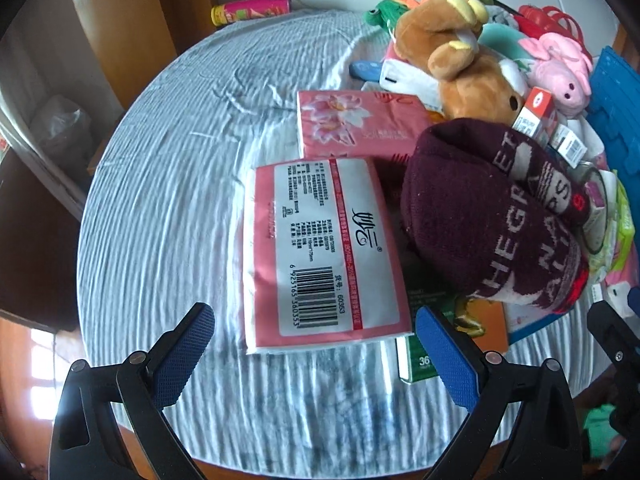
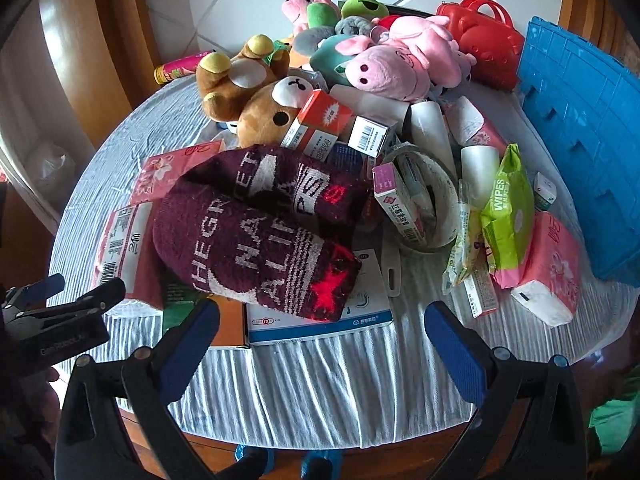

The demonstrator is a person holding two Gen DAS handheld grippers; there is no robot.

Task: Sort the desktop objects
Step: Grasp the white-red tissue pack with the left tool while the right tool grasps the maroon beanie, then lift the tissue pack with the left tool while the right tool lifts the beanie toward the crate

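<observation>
- My left tongs (image 1: 314, 354) are spread wide and hold nothing; they sit at the bottom of the left wrist frame, and the pink tissue pack (image 1: 320, 252) lies straight ahead of them at the centre of that frame, its near short edge just beyond the tips.
- The pack's long axis runs away from me, roughly in line with the tongs, so its narrow width falls between the two blue pads. I judge this the thing to take next, and the left side is the nearer one.
- My right tongs (image 2: 322, 340) are also spread and empty. Ahead of them, centre of the right wrist frame, lies the maroon knitted hat (image 2: 256, 228), resting on flat boxes and overlapping the tissue pack's edge.
- That overlap matters: as I read it, lifting the pack could drag the hat.
- Materials: the pack is soft paper in slick printed film with a barcode label, so it will give under a pinch. The hat is thick, limp wool. The worktop (image 1: 168, 200) wears a crinkled pale cloth that could bunch.
- Upper right in both frames is a heap of plush toys, including a brown bear (image 2: 264, 108) and a pink pig (image 2: 384, 68), beside small cardboard boxes, a green wipes packet (image 2: 506, 216) and a rigid blue crate (image 2: 580, 152).
</observation>
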